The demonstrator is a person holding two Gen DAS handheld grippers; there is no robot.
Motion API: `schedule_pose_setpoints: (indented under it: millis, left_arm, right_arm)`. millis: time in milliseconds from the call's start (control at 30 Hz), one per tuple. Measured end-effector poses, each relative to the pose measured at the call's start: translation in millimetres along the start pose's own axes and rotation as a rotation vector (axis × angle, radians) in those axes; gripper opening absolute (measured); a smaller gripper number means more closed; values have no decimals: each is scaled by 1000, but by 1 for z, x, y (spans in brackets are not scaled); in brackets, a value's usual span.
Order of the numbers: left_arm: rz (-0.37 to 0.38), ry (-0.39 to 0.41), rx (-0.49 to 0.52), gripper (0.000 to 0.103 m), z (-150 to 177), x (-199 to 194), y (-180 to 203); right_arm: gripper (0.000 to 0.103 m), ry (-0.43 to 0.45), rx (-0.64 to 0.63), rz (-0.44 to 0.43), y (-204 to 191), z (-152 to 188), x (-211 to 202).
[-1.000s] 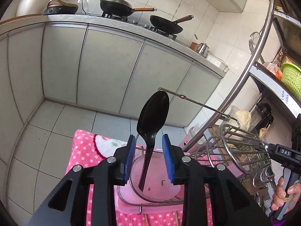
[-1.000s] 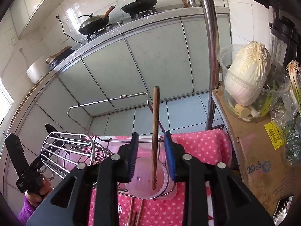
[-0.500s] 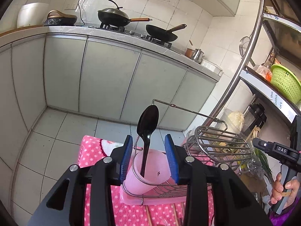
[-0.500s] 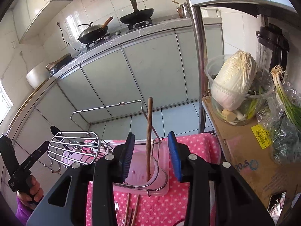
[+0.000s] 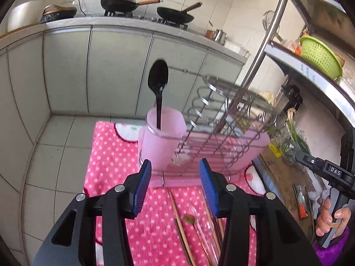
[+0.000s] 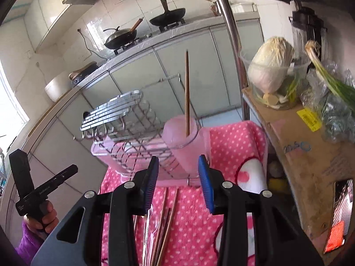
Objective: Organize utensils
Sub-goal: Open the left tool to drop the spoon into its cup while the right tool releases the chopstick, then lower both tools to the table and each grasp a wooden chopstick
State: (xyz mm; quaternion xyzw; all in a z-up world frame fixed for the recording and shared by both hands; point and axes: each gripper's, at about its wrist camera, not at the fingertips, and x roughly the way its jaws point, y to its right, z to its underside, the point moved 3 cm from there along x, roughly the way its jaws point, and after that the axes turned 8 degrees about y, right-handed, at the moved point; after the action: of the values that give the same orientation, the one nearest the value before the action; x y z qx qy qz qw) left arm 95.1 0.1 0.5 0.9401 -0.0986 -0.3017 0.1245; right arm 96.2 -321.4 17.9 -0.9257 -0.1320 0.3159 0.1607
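A black spoon (image 5: 158,82) stands upright in the left pink cup (image 5: 162,141) of a wire dish rack (image 5: 224,119). My left gripper (image 5: 175,184) is open and empty, in front of that cup. A wooden chopstick (image 6: 187,93) stands in the right pink cup (image 6: 184,146) of the rack (image 6: 124,119). My right gripper (image 6: 178,181) is open and empty, in front of it. Loose chopsticks (image 5: 180,226) and a clear spoon (image 5: 199,228) lie on the pink dotted cloth (image 5: 111,155); the chopsticks also show in the right wrist view (image 6: 164,221).
A cardboard box (image 6: 306,159) with a tub of cabbage (image 6: 270,71) stands at the right. A metal shelf post (image 6: 233,51) rises behind the rack. Grey cabinets (image 5: 111,71) with woks lie beyond; the cloth's far edge drops to tiled floor.
Both grippers have let go and opened wider, then drawn back and up from the cups. The spoon and the chopstick stay standing in their cups.
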Motion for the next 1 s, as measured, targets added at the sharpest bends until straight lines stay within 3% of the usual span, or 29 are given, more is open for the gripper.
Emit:
schedule_pose_setpoints:
  millis: [100, 267, 367, 733, 833, 867, 933, 1000]
  left_arm:
    - [-5, -113, -16, 40, 26, 22, -2]
    - [-12, -318, -92, 20, 61, 71, -3]
    - [-38, -400, -99, 19, 74, 96, -2]
    - [-139, -497, -3, 19, 101, 152, 13]
    - [-168, -496, 9, 14, 104, 160, 15]
    - [-174, -491, 15, 7, 104, 161, 16]
    - [-177, -491, 11, 7, 105, 164, 18]
    - [-163, -491, -10, 7, 104, 162, 17]
  right_arm:
    - [38, -75, 18, -4, 6, 29, 16]
    - [37, -189, 92, -36, 16, 66, 40]
    - [36, -224, 114, -45, 17, 81, 46]
    - [35, -268, 124, -62, 22, 95, 59]
    - [35, -278, 124, -66, 22, 97, 63]
    - [35, -281, 125, -67, 23, 98, 64]
    - [35, -291, 132, -73, 23, 98, 68]
    - [27, -303, 135, -79, 23, 98, 73]
